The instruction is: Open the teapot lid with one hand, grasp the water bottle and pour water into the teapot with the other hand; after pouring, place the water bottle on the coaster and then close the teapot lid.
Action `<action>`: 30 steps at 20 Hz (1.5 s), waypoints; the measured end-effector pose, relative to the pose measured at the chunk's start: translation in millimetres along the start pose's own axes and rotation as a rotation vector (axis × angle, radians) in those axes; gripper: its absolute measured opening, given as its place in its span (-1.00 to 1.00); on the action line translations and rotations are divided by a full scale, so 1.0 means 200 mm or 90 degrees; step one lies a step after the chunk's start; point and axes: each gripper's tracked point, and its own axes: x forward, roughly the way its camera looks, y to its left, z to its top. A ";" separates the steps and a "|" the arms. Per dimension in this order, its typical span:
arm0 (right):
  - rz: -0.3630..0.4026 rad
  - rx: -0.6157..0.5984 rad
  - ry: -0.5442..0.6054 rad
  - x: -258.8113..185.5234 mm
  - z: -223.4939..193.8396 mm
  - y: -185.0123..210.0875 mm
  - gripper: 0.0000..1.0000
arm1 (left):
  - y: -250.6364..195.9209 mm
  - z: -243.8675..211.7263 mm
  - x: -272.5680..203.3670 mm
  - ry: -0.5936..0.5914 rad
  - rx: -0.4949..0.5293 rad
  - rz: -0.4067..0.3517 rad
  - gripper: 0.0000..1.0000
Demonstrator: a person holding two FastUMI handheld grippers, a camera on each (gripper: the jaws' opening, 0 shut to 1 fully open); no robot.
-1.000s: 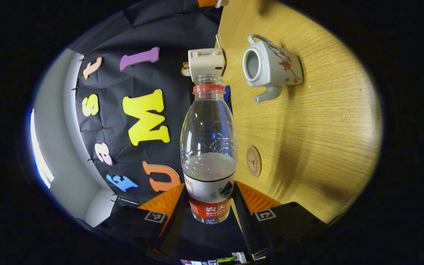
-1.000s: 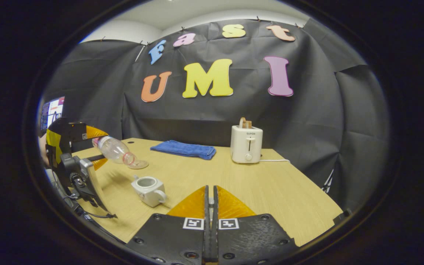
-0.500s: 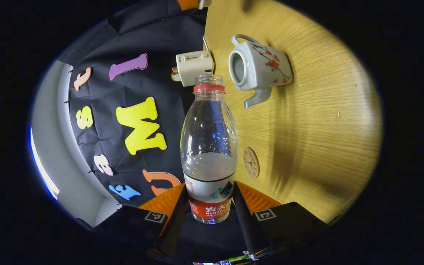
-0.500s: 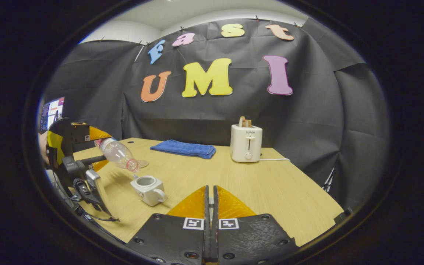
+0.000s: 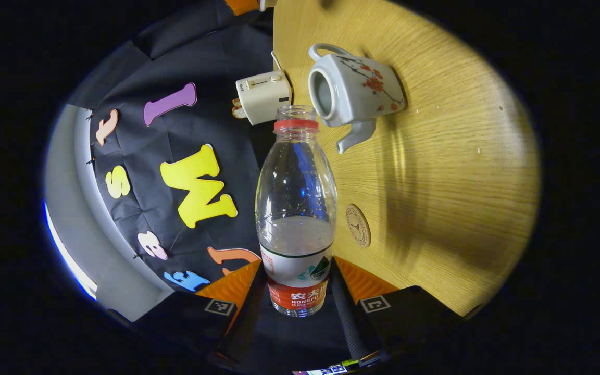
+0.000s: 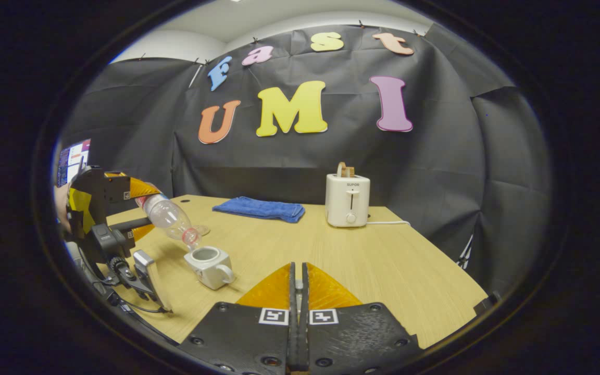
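Left tool (image 5: pixel 296 284) grips the water bottle (image 5: pixel 296 208) low on its labelled part, one finger on each side, both pressing. Left gripper view is rolled sideways, so the bench (image 5: pixel 435 172) stands as a wall on the right. Bottle is uncapped and part full, with water pooled at the gripped end. Its open mouth sits just beside the teapot (image 5: pixel 354 88) opening. Teapot is lidless, spout pointing down-frame, handle up-frame. Coaster (image 5: pixel 358 225) lies flat on the bench near the bottle's middle, with nothing on it. Toaster (image 5: pixel 263 96) is behind the bottle mouth.

In right gripper view, going left to right: the left tool (image 6: pixel 123 205) is held at the far left, tipped so the water bottle (image 6: pixel 170 219) slants neck-down, its mouth just above the teapot (image 6: pixel 208 265) rim. Blue cloth (image 6: pixel 259 209) lies at the back of the bench (image 6: pixel 383 265), toaster (image 6: pixel 347 200) to its right. Right tool (image 6: pixel 297 291) is level and well apart from the teapot, fingers pressed together; whether anything is pinched between them I cannot tell.
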 end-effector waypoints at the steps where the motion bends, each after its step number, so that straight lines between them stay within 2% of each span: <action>1: 0.000 0.001 -0.001 0.00 0.00 0.00 -1.00 | 0.01 0.00 0.00 0.001 0.005 0.003 0.45; 5: 0.003 0.007 0.000 -0.01 -0.01 0.00 -1.00 | 0.02 0.01 0.00 0.000 0.022 0.002 0.45; 7: 0.005 0.010 0.002 -0.01 -0.02 -0.01 -1.00 | 0.09 0.02 -0.01 -0.003 0.072 0.033 0.45; 14: 0.000 0.021 -0.001 -0.01 -0.03 -0.04 -1.00 | 0.11 0.05 0.02 -0.004 0.091 0.027 0.44; 20: 0.002 0.024 -0.003 -0.01 -0.03 -0.04 -1.00 | 0.16 0.04 0.00 0.002 0.119 0.043 0.44; 23: 0.004 0.024 -0.004 -0.02 -0.03 -0.04 -1.00 | 0.19 0.06 0.00 -0.003 0.133 0.052 0.53; 24: 0.004 0.025 -0.005 -0.02 -0.03 -0.04 -1.00 | 0.20 0.07 0.00 -0.003 0.138 0.054 0.44; 30: 0.006 0.026 -0.007 -0.03 -0.03 -0.04 -1.00 | 0.22 0.07 -0.01 0.000 0.155 0.057 0.44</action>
